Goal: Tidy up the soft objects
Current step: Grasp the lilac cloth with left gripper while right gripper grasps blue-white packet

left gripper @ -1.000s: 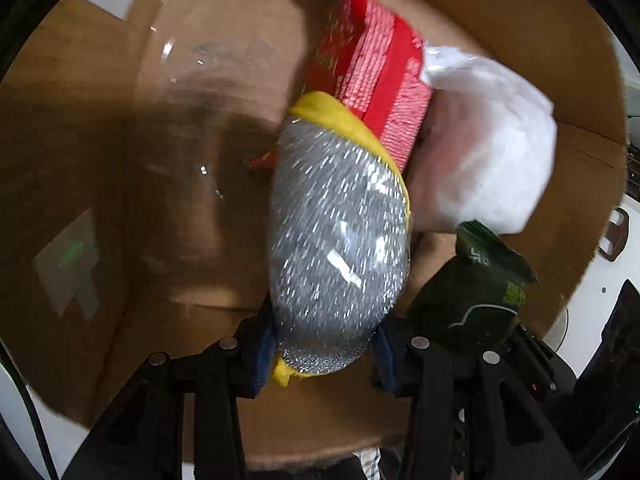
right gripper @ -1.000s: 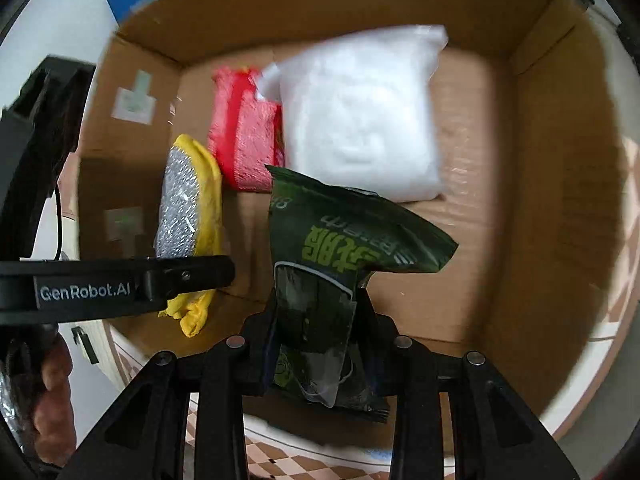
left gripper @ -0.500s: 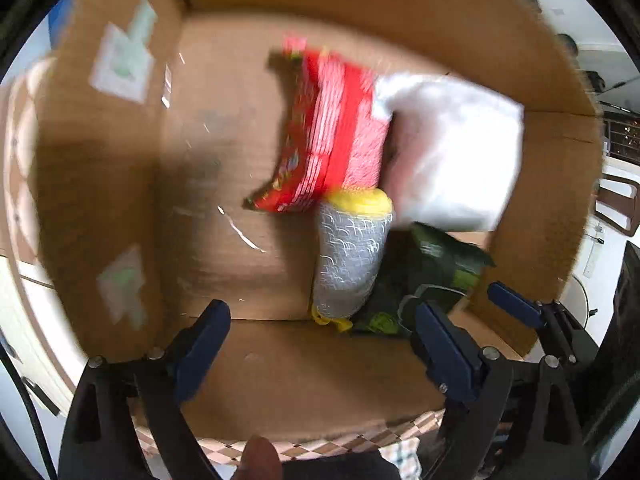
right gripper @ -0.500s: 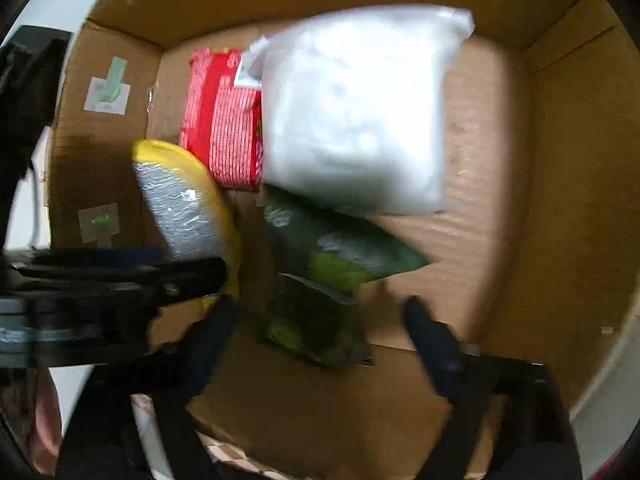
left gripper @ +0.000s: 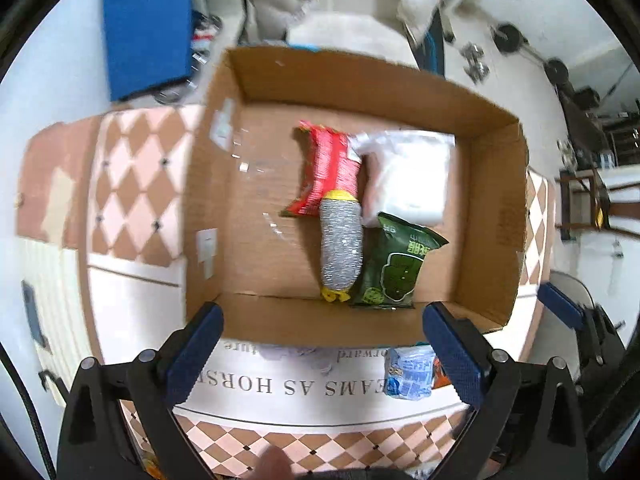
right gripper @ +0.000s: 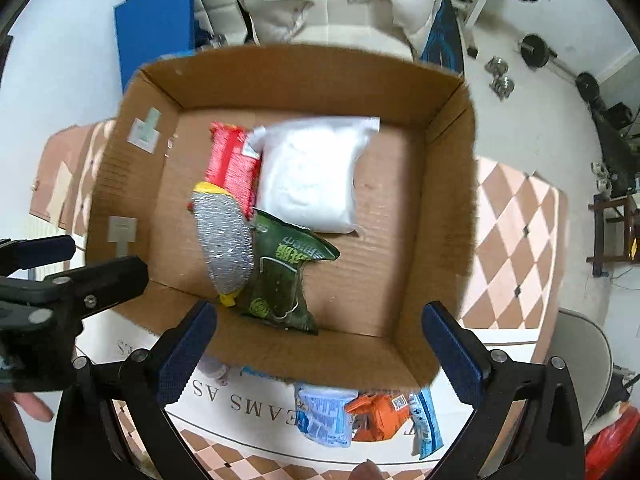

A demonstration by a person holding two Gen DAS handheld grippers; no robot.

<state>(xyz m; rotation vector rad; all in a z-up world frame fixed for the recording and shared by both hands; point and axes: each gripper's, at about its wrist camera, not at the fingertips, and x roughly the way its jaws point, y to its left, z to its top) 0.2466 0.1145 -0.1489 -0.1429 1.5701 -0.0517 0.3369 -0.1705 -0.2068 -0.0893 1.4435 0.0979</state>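
Observation:
An open cardboard box (left gripper: 492,216) (right gripper: 444,216) holds a red packet (left gripper: 330,170) (right gripper: 230,164), a white bag (left gripper: 408,176) (right gripper: 310,174), a silver-and-yellow pack (left gripper: 342,246) (right gripper: 226,240) and a dark green snack bag (left gripper: 396,268) (right gripper: 282,276). My left gripper (left gripper: 324,352) is open and empty, above the box's near wall. My right gripper (right gripper: 320,350) is open and empty, also above the near wall. The left gripper also shows in the right wrist view (right gripper: 60,276).
The box stands on a checkered tablecloth (left gripper: 132,184) (right gripper: 516,232) with a lettered white band. Blue and orange packets (right gripper: 352,416) (left gripper: 412,372) lie in front of the box. A blue board (left gripper: 146,24), white cushions and dumbbells (right gripper: 532,52) lie beyond the table.
Both grippers opened and let go: the silver-and-yellow pack and the green bag now lie in the box. Both grippers have pulled back and up from the box.

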